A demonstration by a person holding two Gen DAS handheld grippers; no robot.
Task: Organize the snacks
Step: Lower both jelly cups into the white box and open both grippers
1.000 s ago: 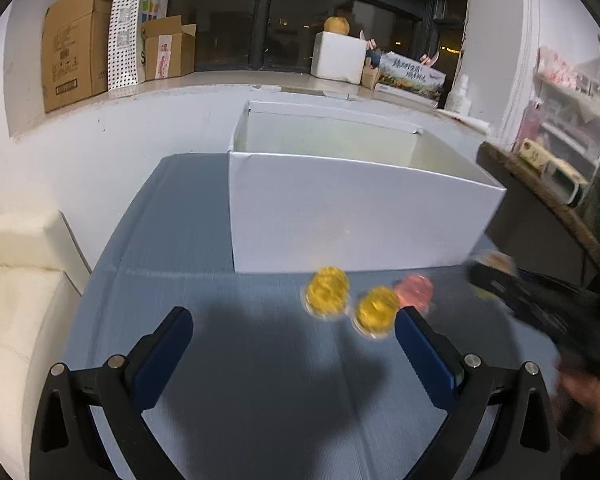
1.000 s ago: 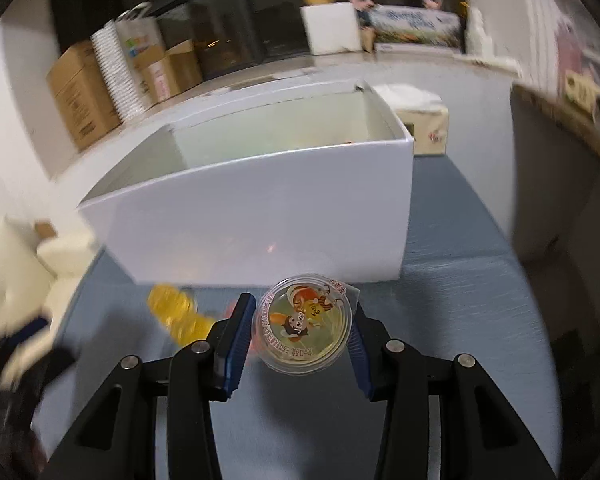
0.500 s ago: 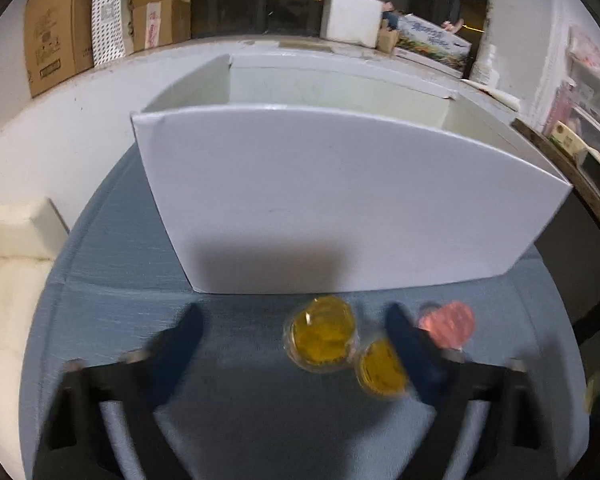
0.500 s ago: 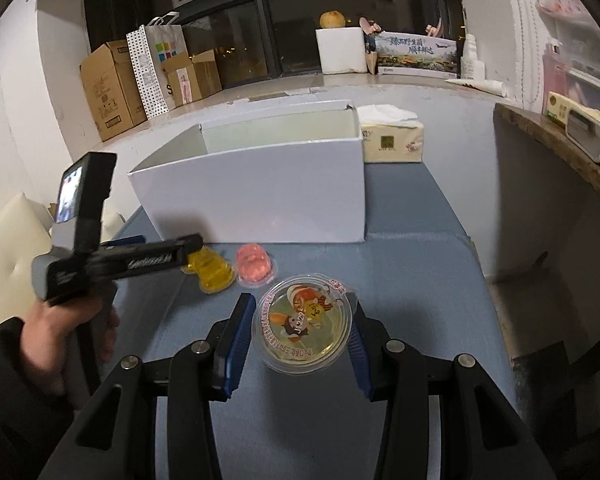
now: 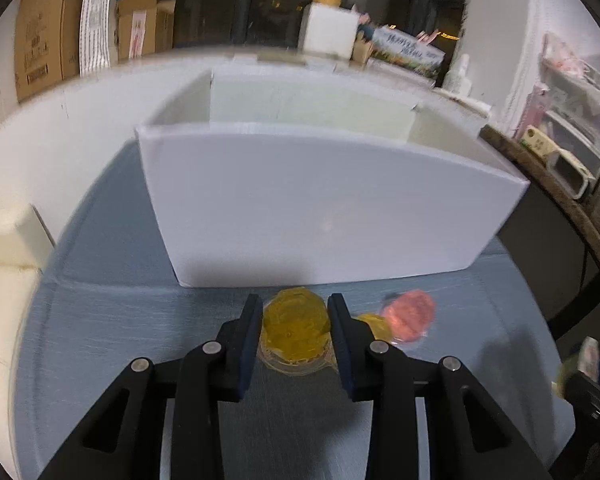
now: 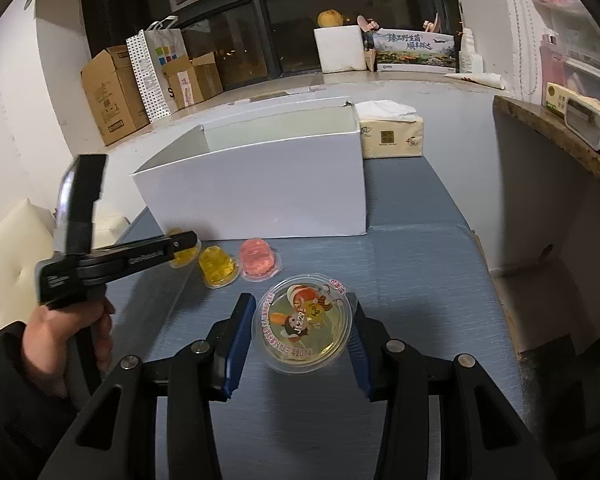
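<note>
My left gripper [image 5: 294, 320] is shut on a yellow jelly cup [image 5: 296, 330] that rests on the blue table just in front of the open white box [image 5: 320, 208]. A second yellow jelly cup [image 5: 374, 326] and a pink jelly cup [image 5: 408, 316] lie just to its right. My right gripper [image 6: 302, 320] is shut on a large round jelly cup with a cartoon lid [image 6: 302, 322], held above the table. In the right wrist view the left gripper [image 6: 180, 246] is at the leftmost yellow cup, with the other yellow cup [image 6: 218, 266] and the pink cup [image 6: 258, 258] beside it, before the white box [image 6: 260, 196].
A tissue pack [image 6: 392, 136] sits behind the box on the right. Cardboard boxes [image 6: 112, 96] and a paper bag stand on the window ledge. A dark wooden counter [image 6: 560, 140] borders the table on the right. A cream cushion [image 5: 4, 280] lies to the left.
My left gripper moved in toward the cups and closed its jaws on the left yellow jelly cup. My right gripper keeps hold of the large cup and has pulled back from the box.
</note>
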